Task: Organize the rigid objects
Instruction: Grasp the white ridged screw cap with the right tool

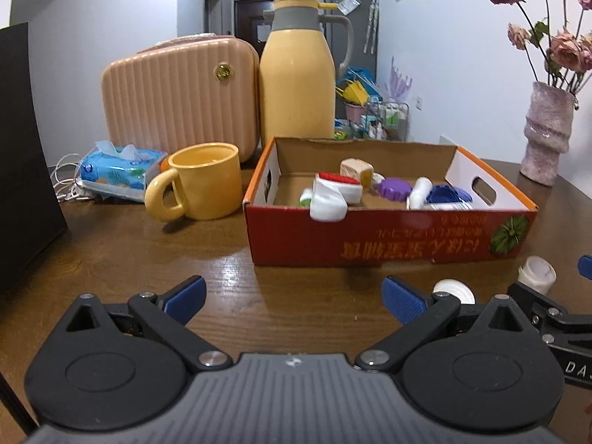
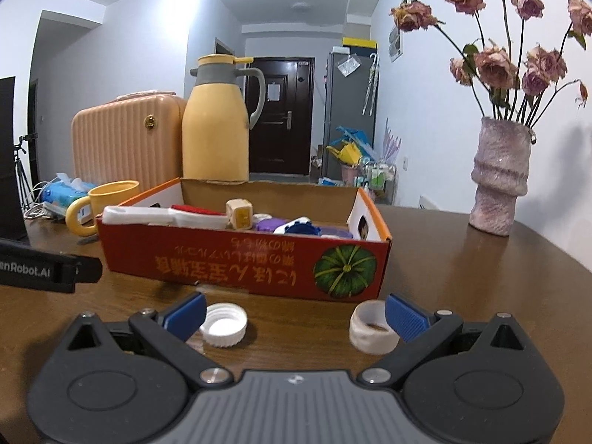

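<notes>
An open red cardboard box [image 1: 388, 238] [image 2: 236, 259] rests on the brown table, holding several caps and small plastic pieces, among them a purple cap [image 1: 394, 188] and a blue cap [image 1: 446, 195]. A white piece [image 1: 327, 201] leans over the box's near wall. Two white caps lie on the table in front of the box: a ribbed cap [image 2: 224, 323] [image 1: 454, 290] and a taller ring-shaped cap [image 2: 372, 325] [image 1: 537, 273]. My left gripper [image 1: 294, 298] stands open over bare table. My right gripper [image 2: 296, 314] is open too, each blue pad beside one cap.
A yellow mug [image 1: 201, 181], a yellow thermos jug [image 1: 298, 74], a pink ribbed case [image 1: 177, 96] and a tissue pack [image 1: 118, 166] stand left of and behind the box. A pink vase with dried roses [image 2: 499, 177] is at the right. A black panel [image 1: 22, 155] stands at far left.
</notes>
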`<state>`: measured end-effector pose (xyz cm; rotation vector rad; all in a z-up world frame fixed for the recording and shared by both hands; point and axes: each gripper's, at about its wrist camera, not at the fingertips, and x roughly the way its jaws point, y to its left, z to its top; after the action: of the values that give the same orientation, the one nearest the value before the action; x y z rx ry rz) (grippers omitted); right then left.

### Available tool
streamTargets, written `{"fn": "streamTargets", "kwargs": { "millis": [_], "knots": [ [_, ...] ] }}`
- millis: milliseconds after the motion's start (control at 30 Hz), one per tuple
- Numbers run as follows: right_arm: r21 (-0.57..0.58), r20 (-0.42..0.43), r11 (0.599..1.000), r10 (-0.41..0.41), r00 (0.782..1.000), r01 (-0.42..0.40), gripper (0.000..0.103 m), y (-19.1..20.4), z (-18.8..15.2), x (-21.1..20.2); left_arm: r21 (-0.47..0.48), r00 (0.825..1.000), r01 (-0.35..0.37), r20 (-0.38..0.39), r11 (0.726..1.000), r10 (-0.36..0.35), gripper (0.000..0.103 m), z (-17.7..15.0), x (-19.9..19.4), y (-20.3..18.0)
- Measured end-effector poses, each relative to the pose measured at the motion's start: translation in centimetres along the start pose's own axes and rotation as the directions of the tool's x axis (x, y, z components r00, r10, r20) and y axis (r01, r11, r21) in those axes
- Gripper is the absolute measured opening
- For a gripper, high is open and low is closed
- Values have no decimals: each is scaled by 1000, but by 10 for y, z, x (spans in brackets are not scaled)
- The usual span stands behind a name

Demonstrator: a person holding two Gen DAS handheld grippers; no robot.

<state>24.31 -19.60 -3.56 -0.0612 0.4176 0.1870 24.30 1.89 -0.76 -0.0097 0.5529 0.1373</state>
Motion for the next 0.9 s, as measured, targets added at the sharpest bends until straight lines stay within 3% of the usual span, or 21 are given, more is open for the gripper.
{"fn": "streamTargets", "kwargs": {
  "millis": [300,533,800,867,900],
  "knots": [
    [-41,-74,999,29,997,-32,102,14,-4,9,28,998,55,-45,998,-54,103,-6,3,6],
    [-49,-137,995,74,988,-81,95,27,0,35,4,996,59,-70,998,-59,103,-5,11,19],
    [-60,-214,992,97,972,-112,64,43,4,66,-22,995,46,-83,999,-47,103,-3,18,38],
    [-59,-229,990,109,967,-126,39,45,4,70,-32,995,50,-84,998,-53,103,-2,19,42],
    [-56,-230,989,119,966,-135,39,46,4,70,-32,995,50,-84,998,-53,103,-2,19,43]
  ]
}}
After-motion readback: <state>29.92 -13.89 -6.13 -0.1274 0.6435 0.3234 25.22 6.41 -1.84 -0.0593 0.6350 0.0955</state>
